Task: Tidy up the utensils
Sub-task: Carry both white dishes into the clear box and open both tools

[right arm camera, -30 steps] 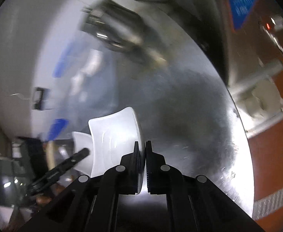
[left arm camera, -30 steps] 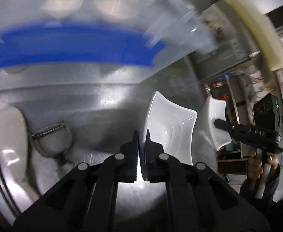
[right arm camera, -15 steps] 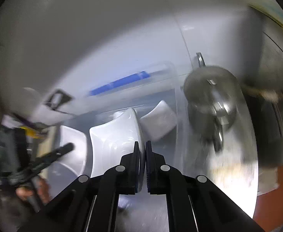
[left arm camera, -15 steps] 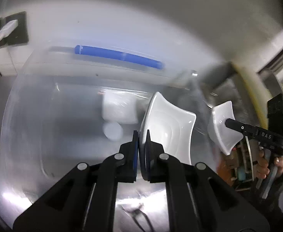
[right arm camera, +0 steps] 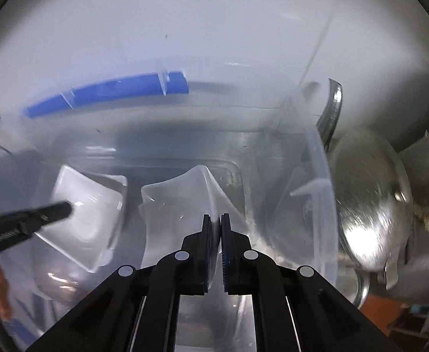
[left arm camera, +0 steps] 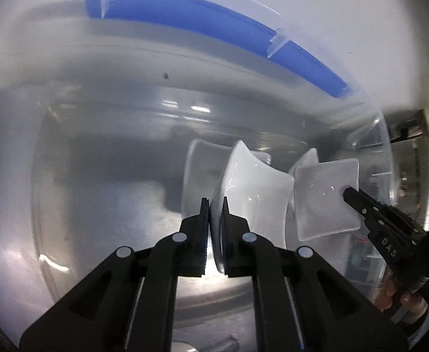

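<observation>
My left gripper is shut on the rim of a white square dish and holds it just in front of a clear plastic bin with a blue handle. My right gripper is shut on a second white square dish, also at the bin. In the left wrist view the right gripper and its dish show at the right. In the right wrist view the left gripper and its dish show at the left. Another white dish lies inside the bin.
A shiny steel pot stands right of the bin on the steel counter. A white wall rises behind the bin. The person's hand shows at the lower right of the left wrist view.
Both grippers have swung from the steel counter toward the clear bin and moved closer to it, each still holding its dish. The bin now fills both views.
</observation>
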Available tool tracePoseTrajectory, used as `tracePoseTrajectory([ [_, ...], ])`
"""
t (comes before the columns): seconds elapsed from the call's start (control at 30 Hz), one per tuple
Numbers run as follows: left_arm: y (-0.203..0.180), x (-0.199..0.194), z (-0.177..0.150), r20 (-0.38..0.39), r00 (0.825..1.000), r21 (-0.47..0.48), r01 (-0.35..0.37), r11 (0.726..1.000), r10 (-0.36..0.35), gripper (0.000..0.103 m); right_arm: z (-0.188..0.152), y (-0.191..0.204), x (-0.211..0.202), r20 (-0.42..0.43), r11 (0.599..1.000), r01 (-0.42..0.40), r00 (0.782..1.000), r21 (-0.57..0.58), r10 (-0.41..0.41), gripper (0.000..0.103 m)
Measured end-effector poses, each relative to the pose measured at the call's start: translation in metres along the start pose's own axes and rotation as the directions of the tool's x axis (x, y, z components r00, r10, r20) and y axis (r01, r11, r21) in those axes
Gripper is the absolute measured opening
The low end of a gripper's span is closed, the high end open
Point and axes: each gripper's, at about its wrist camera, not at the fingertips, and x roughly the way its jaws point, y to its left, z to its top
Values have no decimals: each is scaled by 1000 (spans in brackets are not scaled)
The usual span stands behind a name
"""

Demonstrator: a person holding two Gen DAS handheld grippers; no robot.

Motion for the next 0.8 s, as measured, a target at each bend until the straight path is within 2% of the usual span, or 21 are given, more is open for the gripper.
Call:
tracePoseTrajectory([
  [0.07, -7, 1, 4, 35, 994, 39, -107, 994, 106, 6, 2, 6, 5, 1, 999, 41, 999, -28, -41, 6],
  [0.1, -7, 3, 7, 32, 992, 38, -122, 992, 121, 6, 3, 7, 7, 1, 998, 54, 999, -38, -54, 6],
  [0.17, -8, 10, 9, 7, 994, 34, -105, 994, 105, 6, 4, 10, 11, -13, 994, 77, 997, -74, -79, 6],
  [0.33, -15, 22, 8, 2, 983, 53, -185, 981, 185, 6, 10, 26, 27, -27, 975, 138, 989, -174, -145, 8],
  [0.4, -16, 21, 6, -2, 979, 68, -203, 977, 204, 7, 8, 30, 24, 1, 966, 159, 987, -203, -162, 8],
  [0.47, -26, 16, 2, 11, 976, 91, -216, 972, 216, 8, 7, 26, 6, 40, 969, 151, 989, -196, -145, 8],
  [0.53, -33, -4, -4, 66, 975, 104, -216, 971, 210, 8, -1, 18, -22, 94, 975, 116, 991, -190, -100, 9],
  [0.6, -46, -30, -16, 142, 969, 128, -222, 967, 204, 11, -15, 11, -62, 159, 981, 41, 987, -192, -10, 22],
  [0.63, -53, -54, -28, 200, 962, 151, -216, 965, 185, 18, -23, 9, -77, 183, 981, 1, 983, -196, 35, 30],
  [0.67, -58, -71, -38, 244, 956, 169, -207, 964, 163, 32, -37, 5, -100, 213, 976, -60, 971, -211, 106, 32],
  [0.7, -62, -89, -50, 290, 947, 185, -194, 963, 135, 41, -54, 4, -119, 233, 966, -110, 958, -233, 166, 32],
  [0.73, -66, -113, -68, 343, 934, 204, -177, 963, 99, 54, -66, 6, -131, 241, 957, -147, 948, -252, 209, 32],
  [0.8, -70, -145, -103, 407, 913, 228, -147, 962, 43, 55, -97, 5, -152, 238, 927, -236, 921, -291, 309, 32],
])
